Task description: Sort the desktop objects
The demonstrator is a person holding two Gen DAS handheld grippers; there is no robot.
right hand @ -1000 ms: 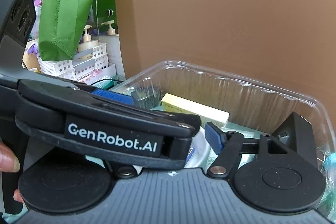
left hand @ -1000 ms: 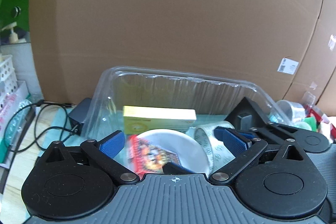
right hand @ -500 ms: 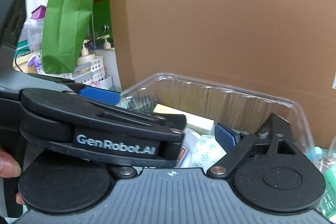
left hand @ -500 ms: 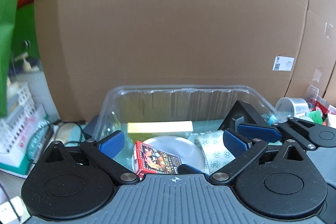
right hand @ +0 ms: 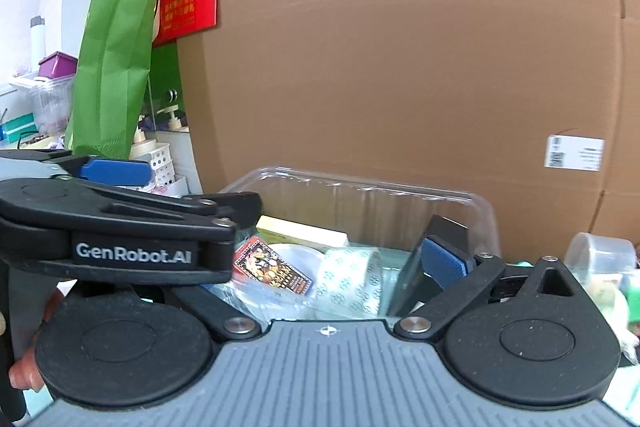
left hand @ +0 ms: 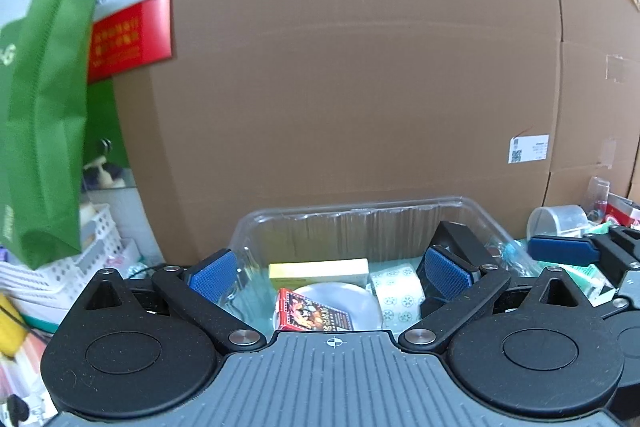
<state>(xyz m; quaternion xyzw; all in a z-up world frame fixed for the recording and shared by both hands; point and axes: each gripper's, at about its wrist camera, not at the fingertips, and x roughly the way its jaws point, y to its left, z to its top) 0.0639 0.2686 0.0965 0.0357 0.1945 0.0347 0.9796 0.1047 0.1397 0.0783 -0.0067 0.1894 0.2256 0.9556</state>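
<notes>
Our left claw (left hand: 328, 277) is spread wide with nothing between its two blue pads (left hand: 214, 273), which hang over the near end of a clear plastic tray (left hand: 360, 215); neither pad presses on anything we can see. Our right claw (right hand: 280, 255) is likewise released and empty, its right-hand pad (right hand: 444, 261) in clear view above the same tray, while its other finger is hidden behind the left claw's black body, which crosses the right wrist view from the left side. Inside the tray we count one yellow box (left hand: 318, 269) lying flat toward the far wall, one white dish (left hand: 344, 301) in front of it, one red card pack (left hand: 312, 315) leaning on the dish's near edge, and one roll of patterned tape (left hand: 396, 293) standing just beside the dish on the right. One black block (left hand: 456, 243) stands at the tray's right end. Both claws sit level, side by side, pointing forward toward a big cardboard box (left hand: 360, 67) behind the tray. One green bag (left hand: 44, 115) hangs at the left, and one clear cup (left hand: 560, 221) lies to the tray's right. A hand (right hand: 24, 371) grips the left handle.
</notes>
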